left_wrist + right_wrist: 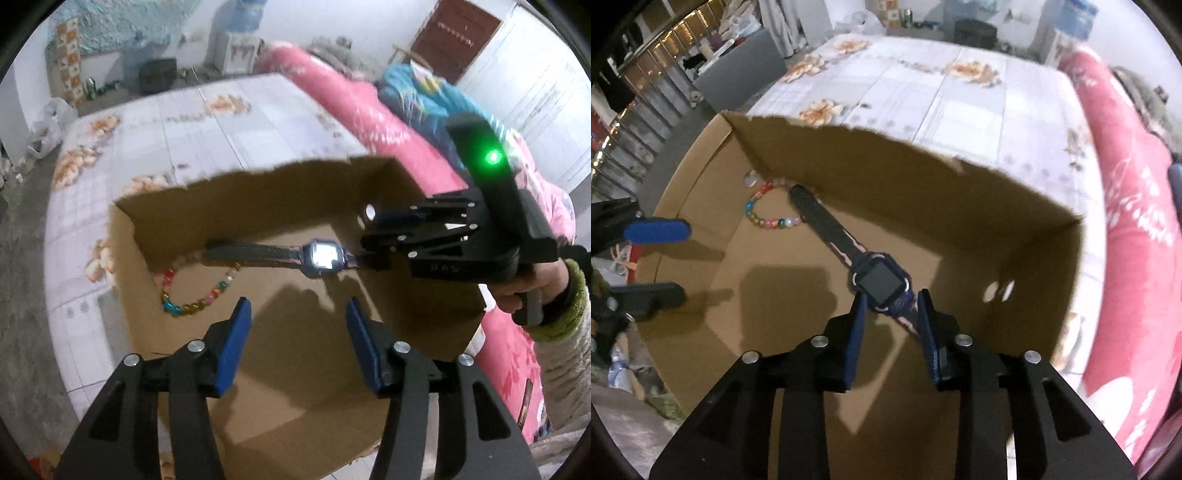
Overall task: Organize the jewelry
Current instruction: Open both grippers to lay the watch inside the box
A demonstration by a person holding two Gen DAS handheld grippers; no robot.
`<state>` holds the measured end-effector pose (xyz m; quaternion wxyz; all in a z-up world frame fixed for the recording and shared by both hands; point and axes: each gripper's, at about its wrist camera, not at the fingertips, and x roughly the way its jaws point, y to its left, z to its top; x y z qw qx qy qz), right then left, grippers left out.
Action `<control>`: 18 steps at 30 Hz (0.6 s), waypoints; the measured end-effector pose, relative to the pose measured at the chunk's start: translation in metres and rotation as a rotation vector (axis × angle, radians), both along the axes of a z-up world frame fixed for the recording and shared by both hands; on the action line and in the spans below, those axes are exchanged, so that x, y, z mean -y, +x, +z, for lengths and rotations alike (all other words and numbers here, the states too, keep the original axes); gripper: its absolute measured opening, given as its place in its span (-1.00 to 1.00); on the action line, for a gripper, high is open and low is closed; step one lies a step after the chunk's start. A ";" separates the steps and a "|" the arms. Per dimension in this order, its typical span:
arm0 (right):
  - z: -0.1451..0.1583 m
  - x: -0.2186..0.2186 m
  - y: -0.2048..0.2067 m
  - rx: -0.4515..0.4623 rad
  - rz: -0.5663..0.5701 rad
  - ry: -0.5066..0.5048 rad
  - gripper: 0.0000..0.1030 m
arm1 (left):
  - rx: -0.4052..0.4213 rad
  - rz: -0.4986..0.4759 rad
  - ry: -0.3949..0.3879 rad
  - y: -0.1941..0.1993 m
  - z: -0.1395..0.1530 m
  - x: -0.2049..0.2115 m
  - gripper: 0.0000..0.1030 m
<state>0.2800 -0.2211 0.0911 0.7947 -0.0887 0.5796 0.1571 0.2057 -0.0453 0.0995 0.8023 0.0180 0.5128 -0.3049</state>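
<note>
**A:** So where's the jewelry at?

**B:** All in the cardboard box [1015, 236] sitting on the bed [960, 110] with the flowery sheet. The beaded bracelet [195, 291] is lying on the box floor up by the far left corner. The watch [879, 284] is in there too, and the tip of its long strap overlaps the bracelet.

**A:** Is anyone holding the watch?

**B:** Kinda hard to call. The right gripper [892, 314] has its jaws parted, with the short strap end sitting between them. The pads look just off it, not squeezing, but I can't tell for sure whether the watch is fully down on the cardboard.

**A:** And the other one?

**B:** The left gripper [297, 314] is over the box, jaws wide apart, nothing between them. There's a pink quilt [369, 118] rolled up along the side of the bed.
</note>
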 end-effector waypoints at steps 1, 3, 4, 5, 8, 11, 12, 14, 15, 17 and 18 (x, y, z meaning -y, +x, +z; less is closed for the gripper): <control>0.002 0.002 0.000 0.011 -0.002 -0.001 -0.45 | 0.021 0.013 -0.010 -0.002 0.004 -0.004 0.03; 0.011 0.007 -0.003 0.046 -0.014 0.007 -0.45 | 0.078 0.040 -0.046 -0.009 0.014 -0.016 0.13; 0.015 0.010 -0.004 0.056 -0.016 0.011 -0.45 | 0.100 0.050 -0.063 -0.012 0.018 -0.021 0.16; 0.021 0.013 -0.005 0.070 -0.020 0.020 -0.45 | 0.140 0.061 -0.086 -0.019 0.023 -0.028 0.23; 0.029 0.022 -0.005 0.076 -0.021 0.058 -0.45 | 0.209 0.088 -0.116 -0.032 0.031 -0.043 0.38; 0.023 0.017 0.001 0.023 0.007 0.090 -0.45 | 0.258 0.126 -0.149 -0.044 0.031 -0.061 0.50; 0.020 0.014 0.001 -0.003 0.019 0.098 -0.45 | 0.259 0.134 -0.163 -0.044 0.030 -0.066 0.52; 0.007 0.005 0.003 -0.074 0.053 0.115 -0.45 | 0.256 0.155 -0.191 -0.046 0.025 -0.076 0.53; 0.002 0.001 0.004 -0.102 0.064 0.115 -0.45 | 0.249 0.172 -0.199 -0.047 0.022 -0.081 0.53; -0.010 -0.008 0.008 -0.139 0.086 0.080 -0.45 | 0.236 0.198 -0.212 -0.047 0.015 -0.089 0.53; -0.015 -0.013 0.010 -0.147 0.092 0.059 -0.41 | 0.231 0.206 -0.217 -0.046 0.013 -0.092 0.54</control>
